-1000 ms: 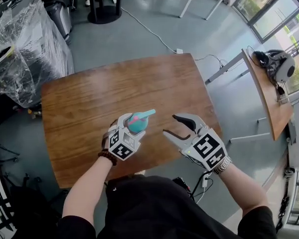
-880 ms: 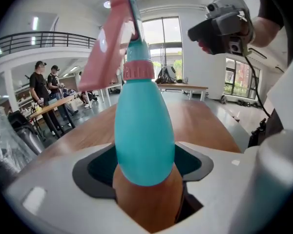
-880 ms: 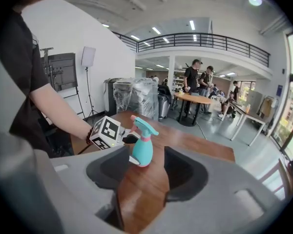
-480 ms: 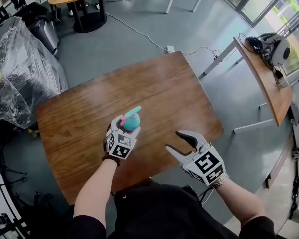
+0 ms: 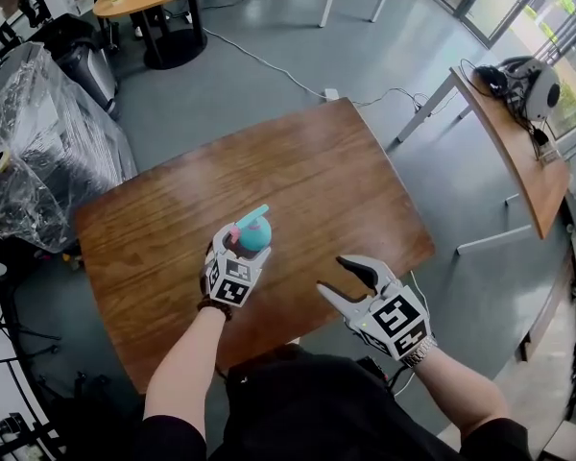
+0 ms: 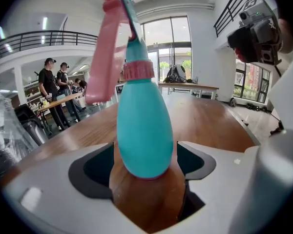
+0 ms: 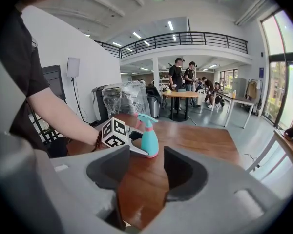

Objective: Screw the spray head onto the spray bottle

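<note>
Wooden counter (image 5: 317, 171) carries the upright teal spray bottle (image 5: 254, 234) between my left tongs (image 6: 144, 163), whose jaws have just been opening off it; my right tongs (image 5: 337, 277) hang open, empty.

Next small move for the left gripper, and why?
Probably back the left gripper straight off: the spray bottle stands on the table with its spray head on, and the jaws, having just been opening, flank it without pressing.
</note>
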`<state>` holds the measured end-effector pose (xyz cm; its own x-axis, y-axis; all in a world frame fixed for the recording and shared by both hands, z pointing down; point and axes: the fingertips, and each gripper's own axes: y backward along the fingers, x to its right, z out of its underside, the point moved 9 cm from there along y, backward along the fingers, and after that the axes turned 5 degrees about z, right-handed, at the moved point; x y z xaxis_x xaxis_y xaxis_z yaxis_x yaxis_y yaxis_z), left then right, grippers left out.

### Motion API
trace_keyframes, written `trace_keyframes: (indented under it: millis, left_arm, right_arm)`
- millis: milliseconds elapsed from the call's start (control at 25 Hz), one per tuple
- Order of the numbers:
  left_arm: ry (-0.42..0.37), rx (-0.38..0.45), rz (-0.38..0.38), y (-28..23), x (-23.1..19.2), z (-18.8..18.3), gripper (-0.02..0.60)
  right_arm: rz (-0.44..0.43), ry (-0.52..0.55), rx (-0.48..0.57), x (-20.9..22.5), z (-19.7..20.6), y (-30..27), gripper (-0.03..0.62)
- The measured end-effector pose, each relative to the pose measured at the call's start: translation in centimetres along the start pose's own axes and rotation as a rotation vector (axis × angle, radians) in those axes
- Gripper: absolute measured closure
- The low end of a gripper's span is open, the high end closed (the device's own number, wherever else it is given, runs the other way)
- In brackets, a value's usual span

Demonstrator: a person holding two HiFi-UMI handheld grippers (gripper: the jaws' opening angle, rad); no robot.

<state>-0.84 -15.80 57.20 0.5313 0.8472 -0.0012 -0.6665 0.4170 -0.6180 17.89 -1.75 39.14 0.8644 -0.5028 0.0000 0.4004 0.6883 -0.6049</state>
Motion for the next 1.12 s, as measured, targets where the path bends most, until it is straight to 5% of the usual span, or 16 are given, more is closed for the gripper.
trace_keyframes:
  millis: [360,640,880,1120]
  left_arm:
    - [0.051,-0.01,-0.055,6.4,3.0,1.7,0.211]
    - [0.079,0.102,-0.08,11.9,8.1,-0.8,0.372]
    - [0.104,0.243,-0.053,16.4,9.1,-3.7,0.562]
    - [0.139,0.287,0.028,19.4,8.8,-4.8,0.566]
  right_arm:
    - [-0.077,0.019,0.087,-3.1,0.3,-0.8,0.432]
    - [-0.112,0.07,0.153,-5.0,-0.3,-1.3,0.598]
    - [-0.097,0.081,0.154,-7.9,-0.9,-2.2,0.6]
    - [-0.052,0.016,0.183,-10.2,-1.4,-2.5,0.6]
